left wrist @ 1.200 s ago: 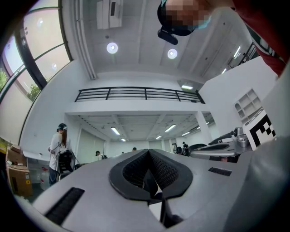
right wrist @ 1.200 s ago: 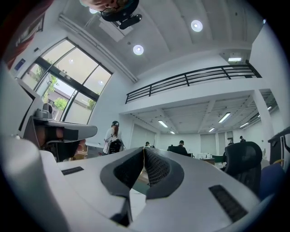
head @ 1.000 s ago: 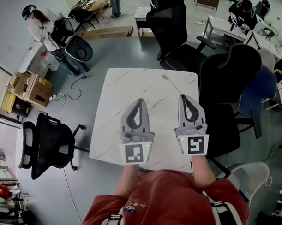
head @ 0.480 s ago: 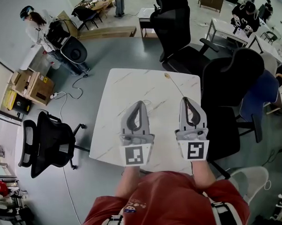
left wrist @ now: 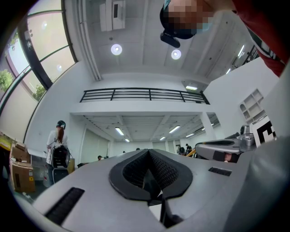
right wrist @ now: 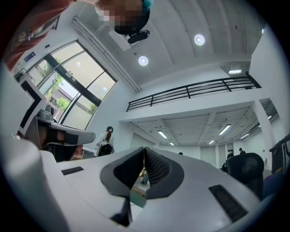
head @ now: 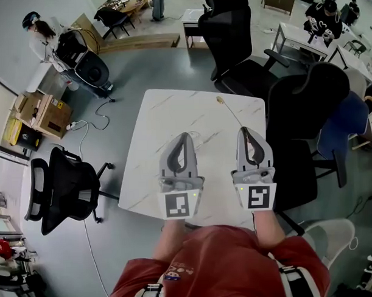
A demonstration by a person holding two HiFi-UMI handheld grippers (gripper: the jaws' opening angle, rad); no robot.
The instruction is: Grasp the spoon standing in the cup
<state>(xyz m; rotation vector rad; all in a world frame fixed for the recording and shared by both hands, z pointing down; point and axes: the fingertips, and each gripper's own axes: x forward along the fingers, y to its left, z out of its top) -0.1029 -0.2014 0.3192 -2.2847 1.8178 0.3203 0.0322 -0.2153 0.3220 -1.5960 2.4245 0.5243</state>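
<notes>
Spoon [head: 230,114], one, pinched by right tool [head: 242,131]; left tool [head: 185,135] closed.

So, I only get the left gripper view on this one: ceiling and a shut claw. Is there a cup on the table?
Observer: No cup shows in the head view; over the table there is only a thin spoon.
Operator: Lying loose?
Observer: It looks held: its handle runs into the right claw, which is shut on it.
Operator: And where does my claw sit?
Observer: The left claw is beside the right one, over the table's near half.
</notes>
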